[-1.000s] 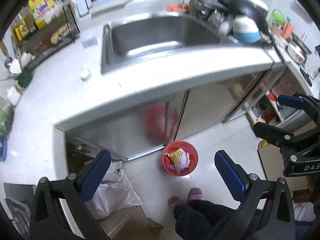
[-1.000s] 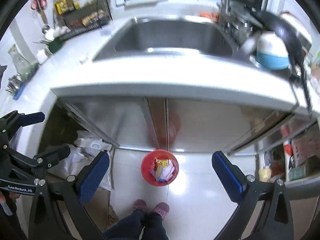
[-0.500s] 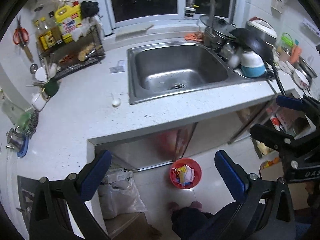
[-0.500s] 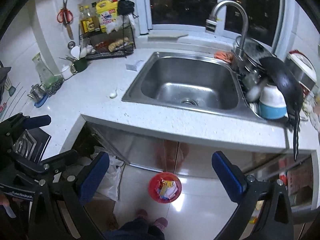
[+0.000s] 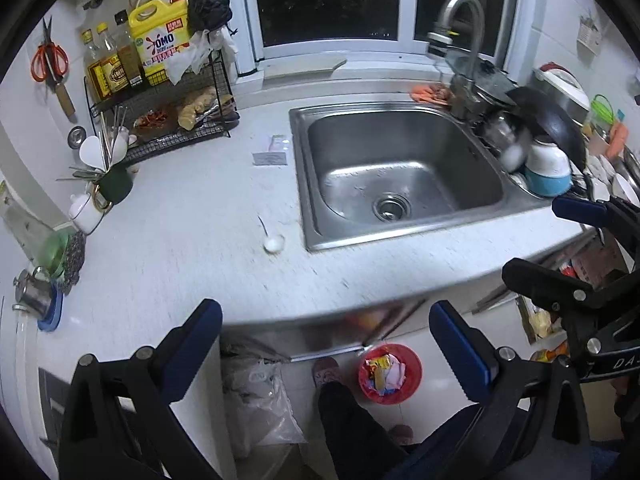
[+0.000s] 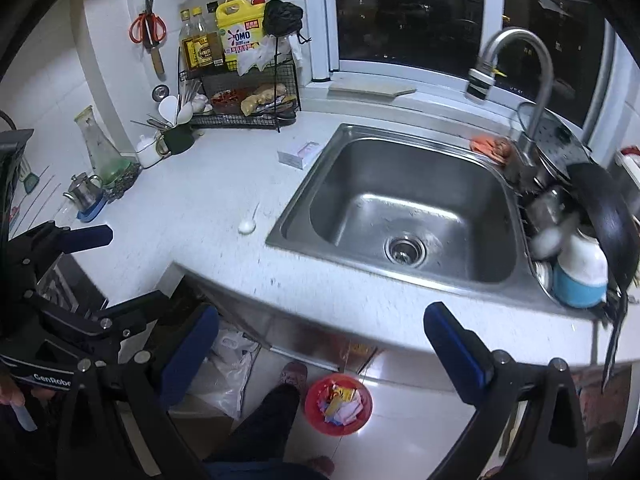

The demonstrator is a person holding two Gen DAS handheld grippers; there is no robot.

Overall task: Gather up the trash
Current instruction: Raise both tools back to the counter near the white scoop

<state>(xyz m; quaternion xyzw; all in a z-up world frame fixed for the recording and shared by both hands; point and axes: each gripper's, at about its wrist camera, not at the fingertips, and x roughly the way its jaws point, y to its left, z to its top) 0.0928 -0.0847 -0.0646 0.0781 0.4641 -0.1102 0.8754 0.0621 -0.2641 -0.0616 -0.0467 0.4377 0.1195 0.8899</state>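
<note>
On the floor below the counter stands a red trash bin [image 5: 390, 374] [image 6: 338, 404] holding colourful wrappers. A small white scrap with a thin tail [image 5: 274, 244] [image 6: 247, 226] lies on the white countertop, left of the sink. A small white packet [image 5: 272, 152] [image 6: 300, 154] rests by the sink's far left corner. My left gripper [image 5: 324, 328] hangs open and empty over the counter's front edge. My right gripper [image 6: 320, 324] is likewise open and empty, and it shows at the right of the left wrist view [image 5: 540, 240].
The steel sink [image 5: 304, 184] is bare inside, with a faucet [image 6: 516, 60] behind it. Stacked pots, a black pan and a blue-white bowl [image 6: 580, 276] crowd its right side. A wire rack with bottles [image 5: 160, 92] stands at the back left. A plastic bag [image 5: 256, 404] and a person's legs are below.
Both views have swung up from the cabinet front and floor to the countertop and window. Both grippers stayed open and empty.
</note>
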